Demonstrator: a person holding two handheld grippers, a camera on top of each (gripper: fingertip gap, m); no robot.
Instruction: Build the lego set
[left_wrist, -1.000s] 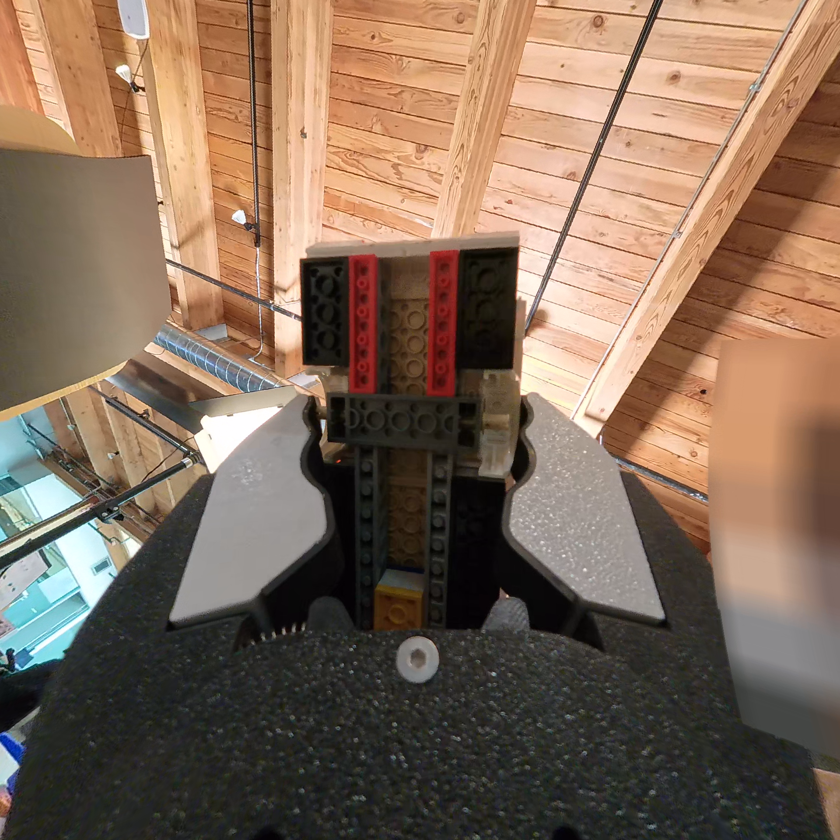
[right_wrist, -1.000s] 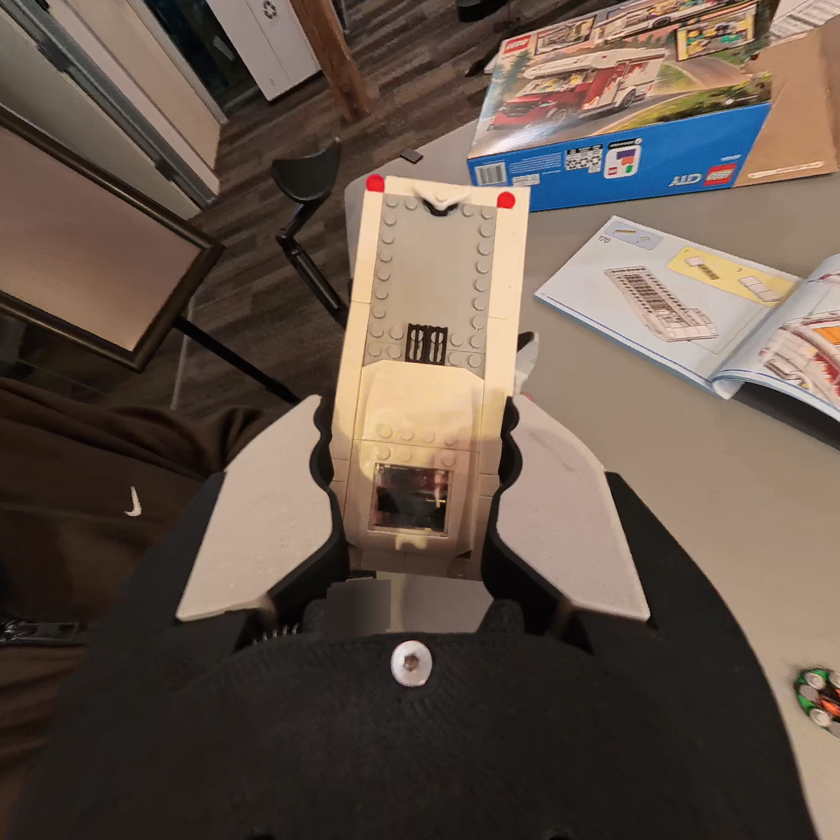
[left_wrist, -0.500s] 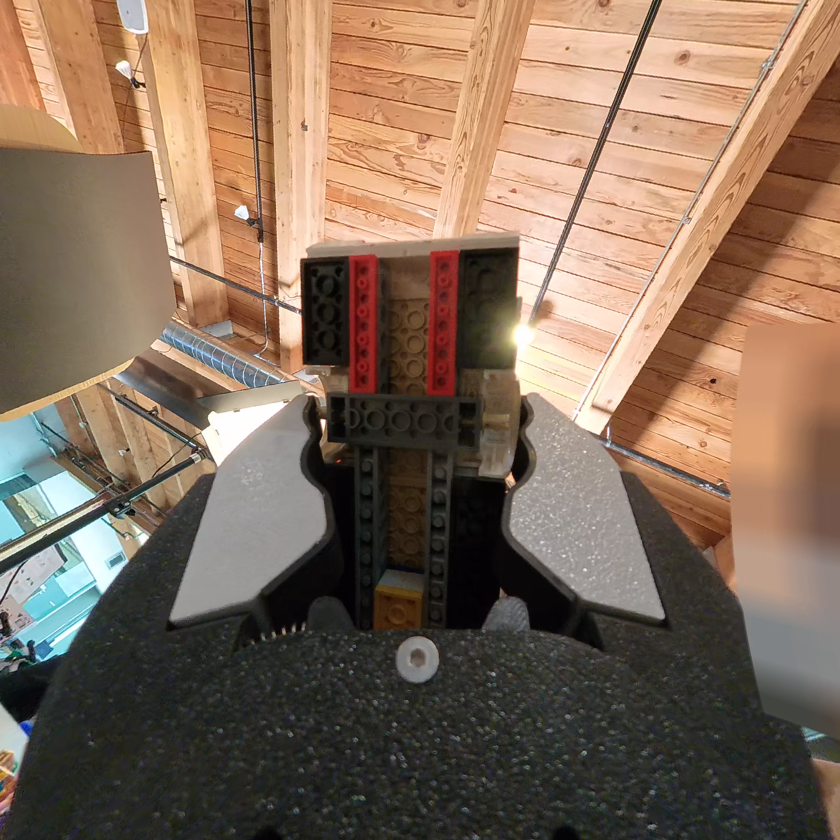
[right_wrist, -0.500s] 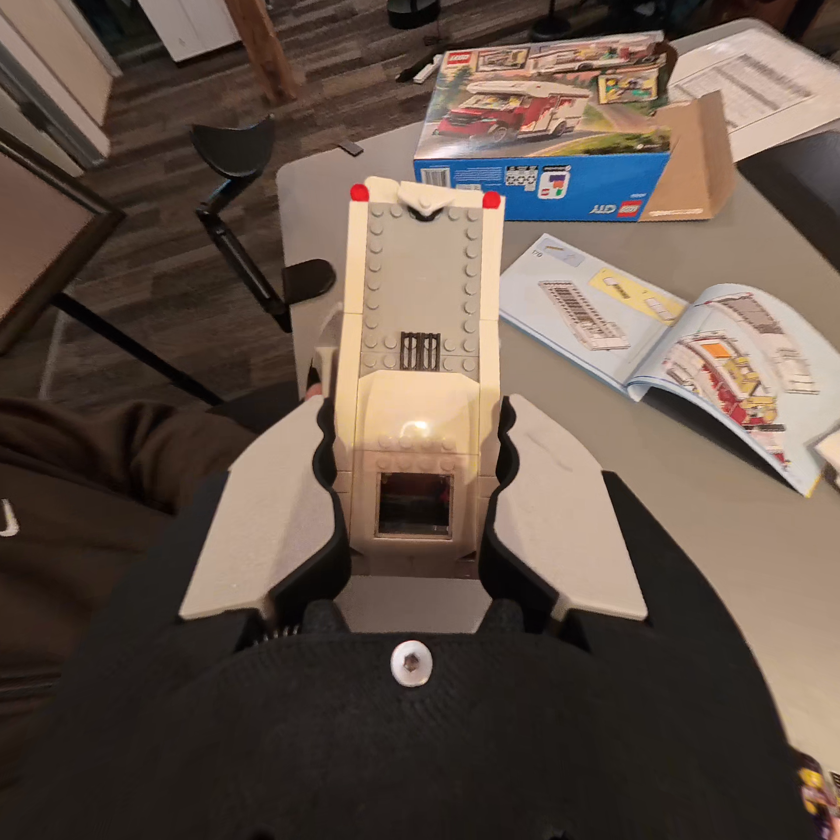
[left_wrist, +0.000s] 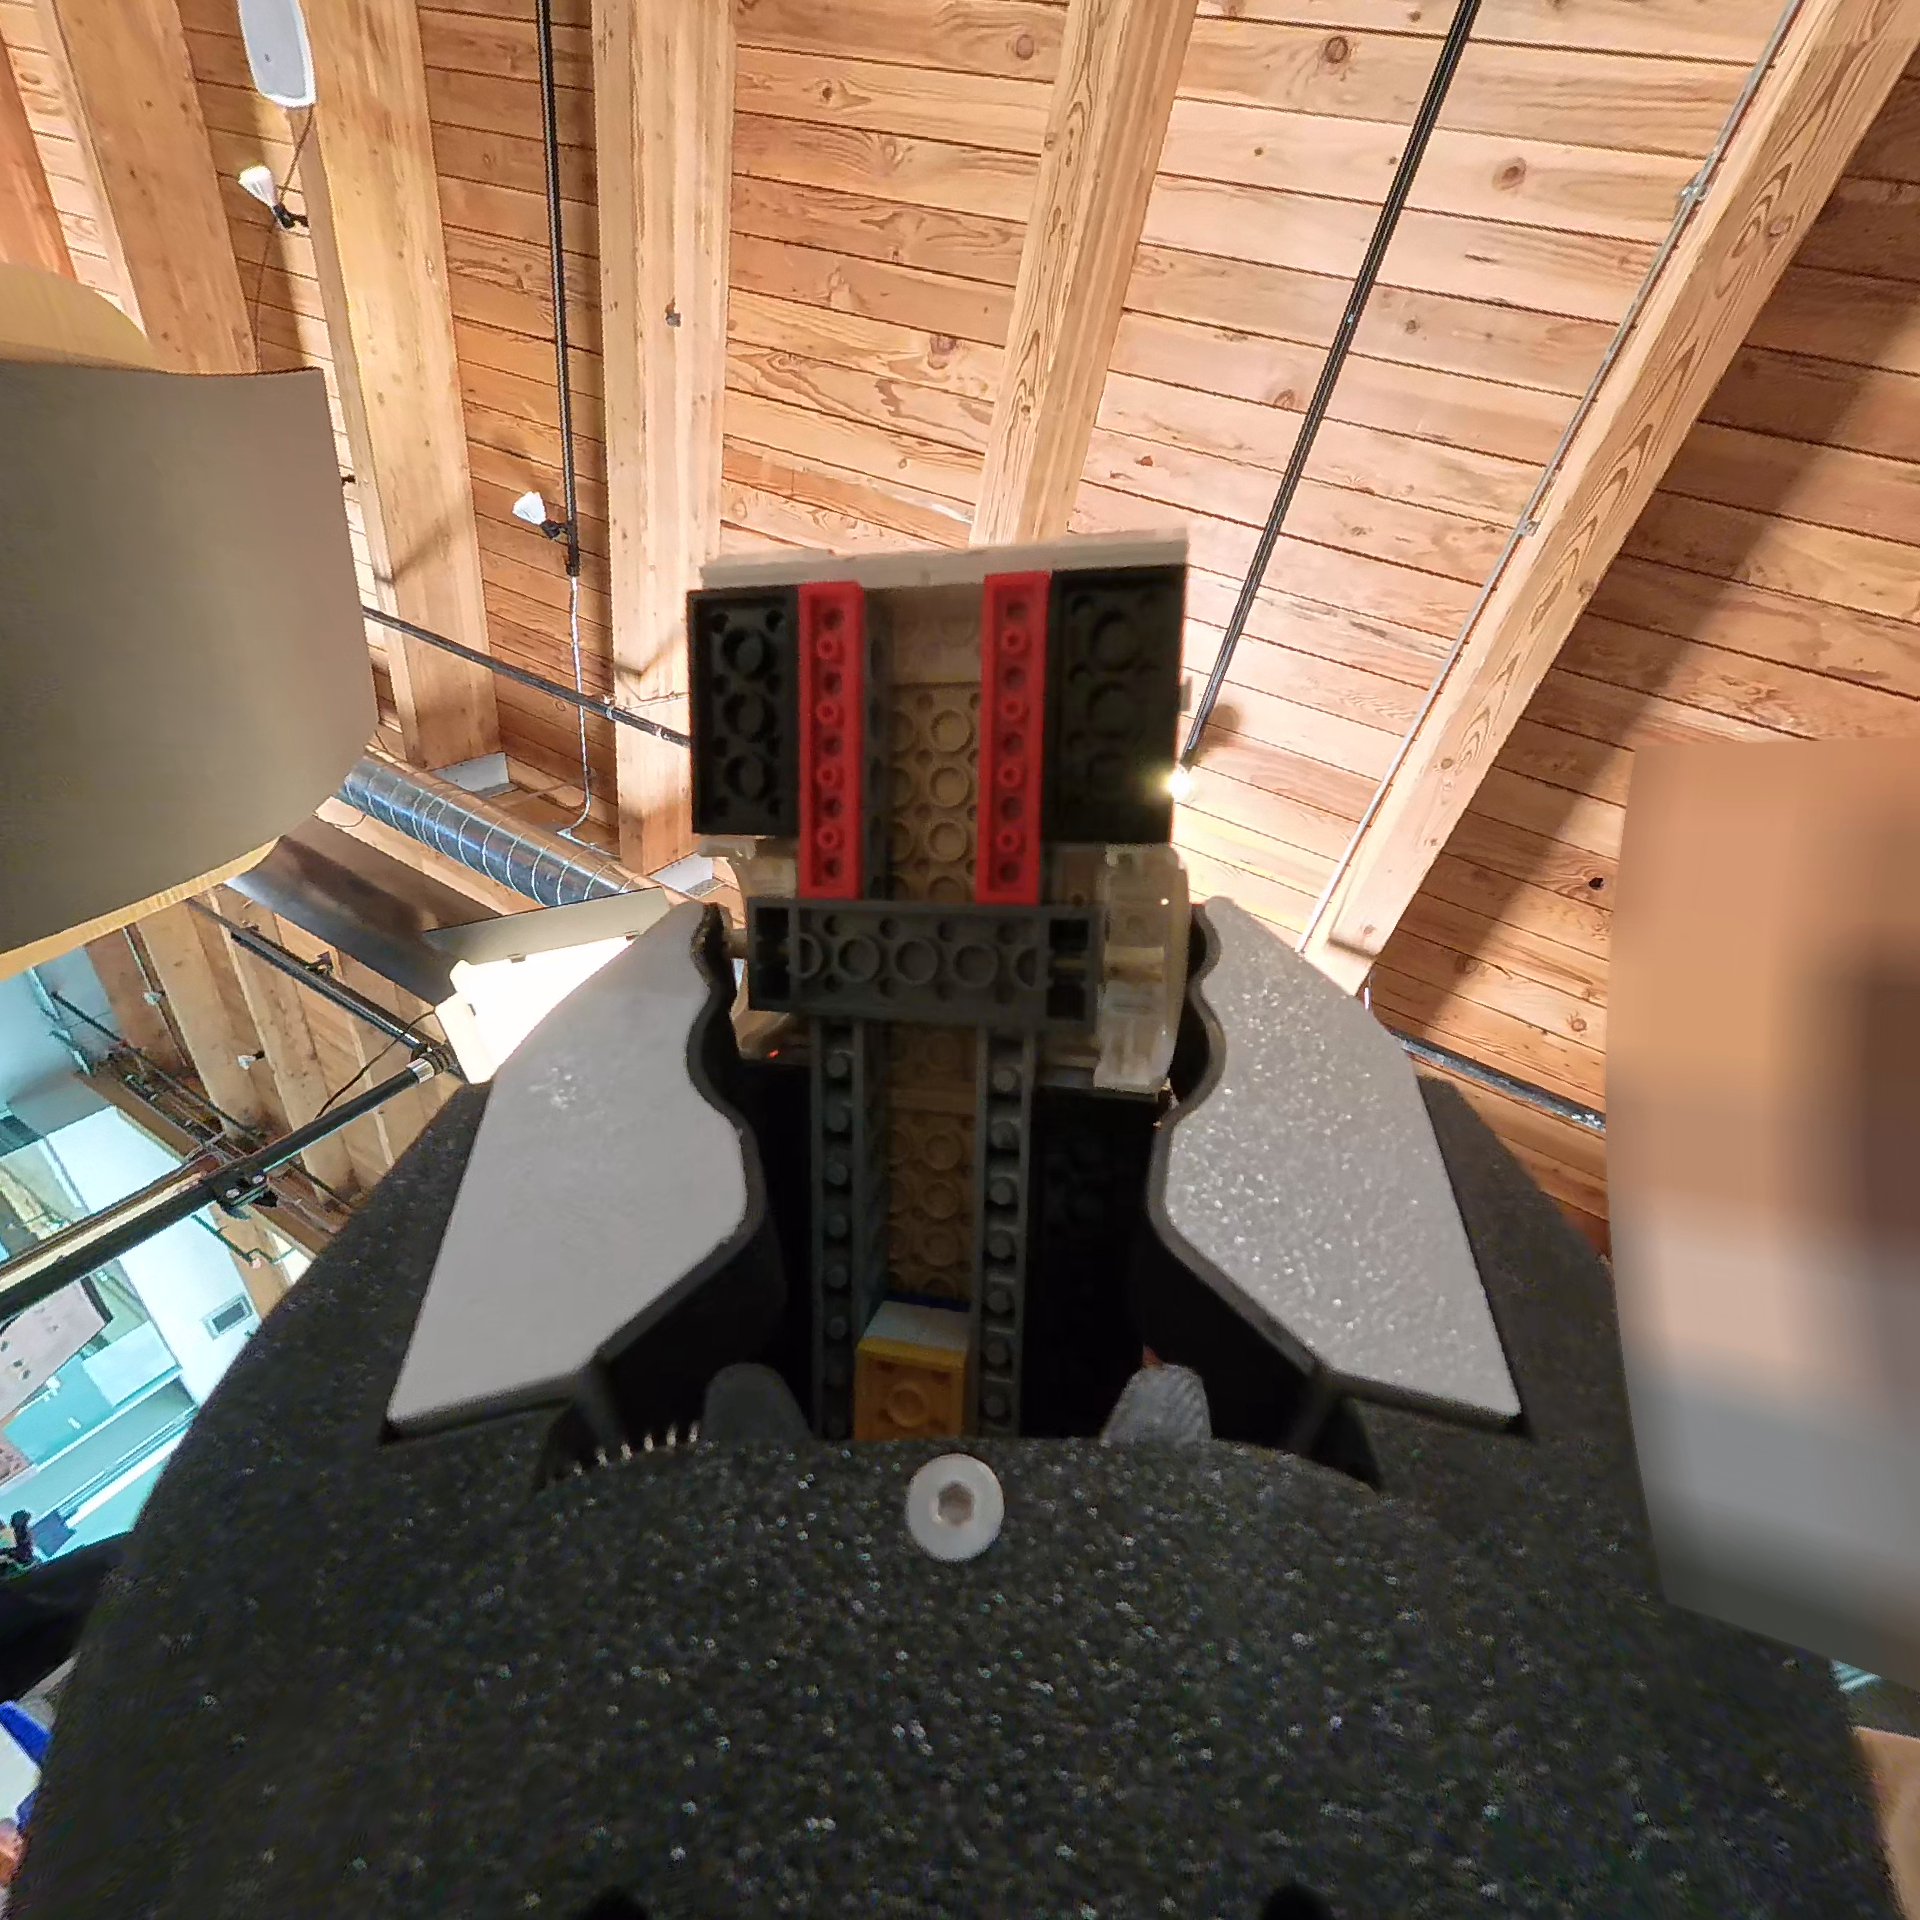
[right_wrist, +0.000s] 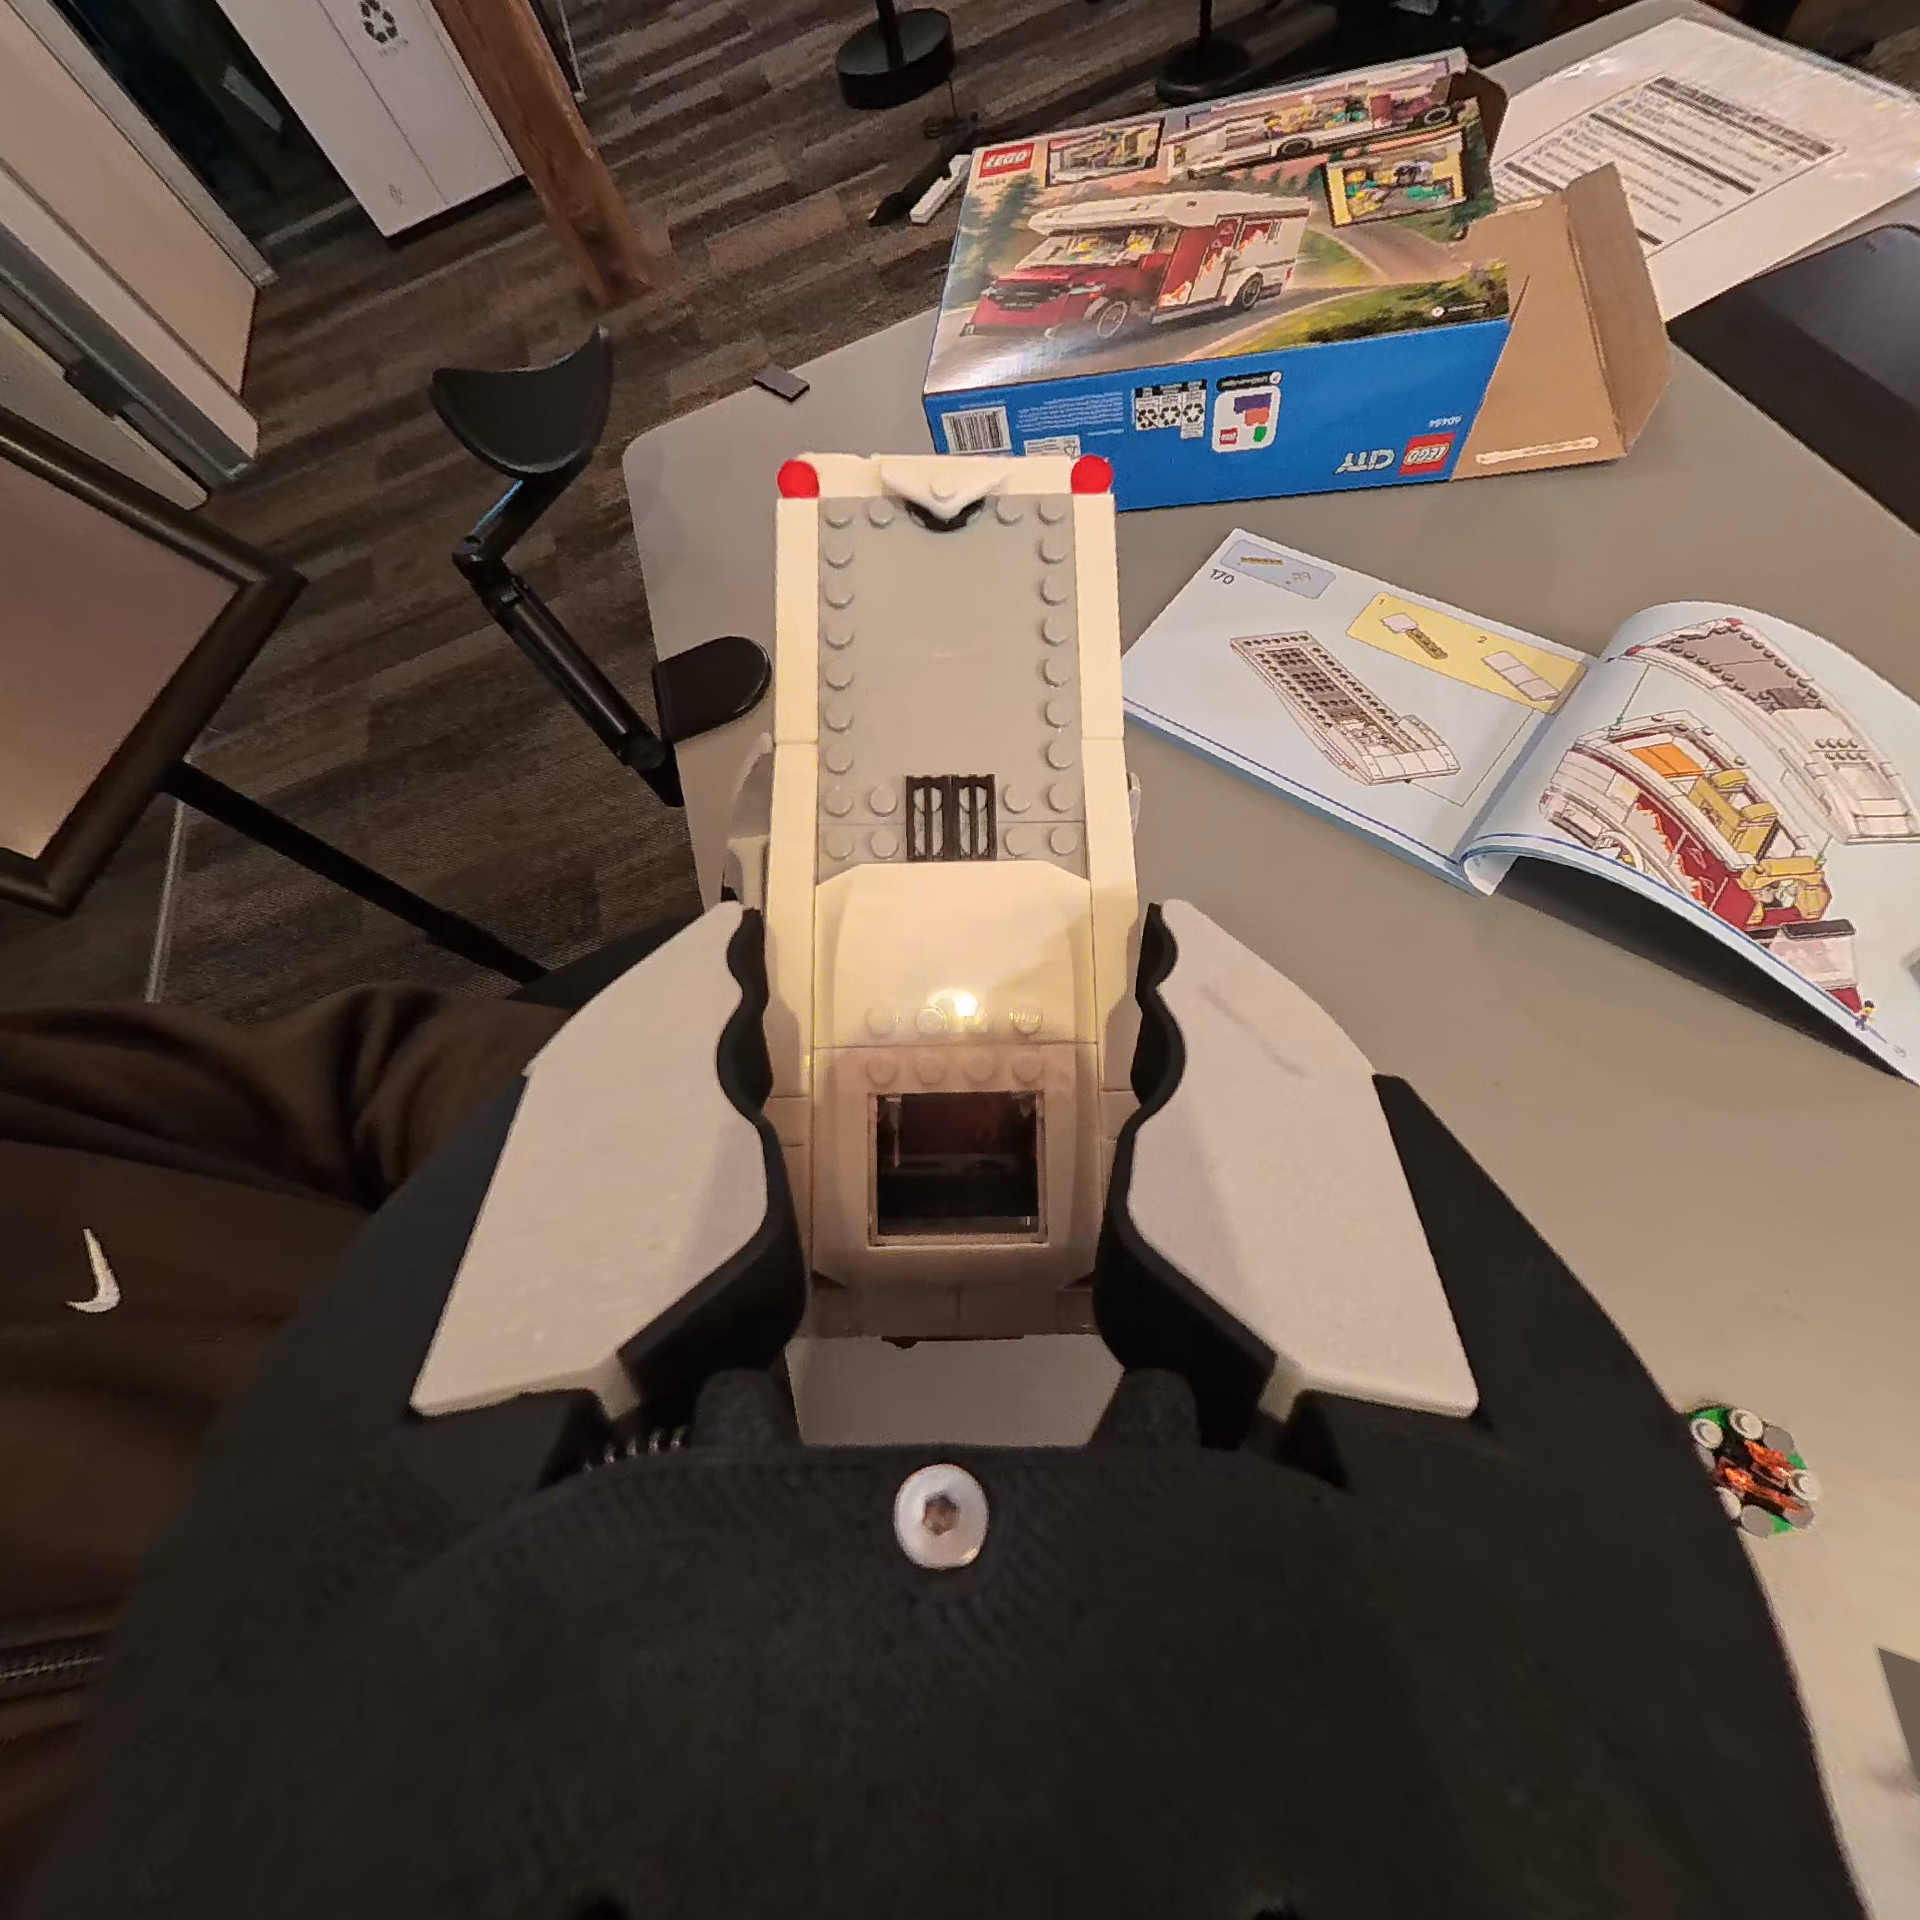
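brick camper (right_wrist: 940, 935) clamped in both grippers, over table (right_wrist: 1455, 1195).

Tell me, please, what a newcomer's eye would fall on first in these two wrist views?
In the right wrist view, the white and grey brick-built camper stands out, roof towards the camera, clamped between the right gripper fingers above the grey table. In the left wrist view, the left gripper grips a brick-built underside with two red strips, against a wooden ceiling. Behind the camper lie the blue toy box and an open instruction booklet.
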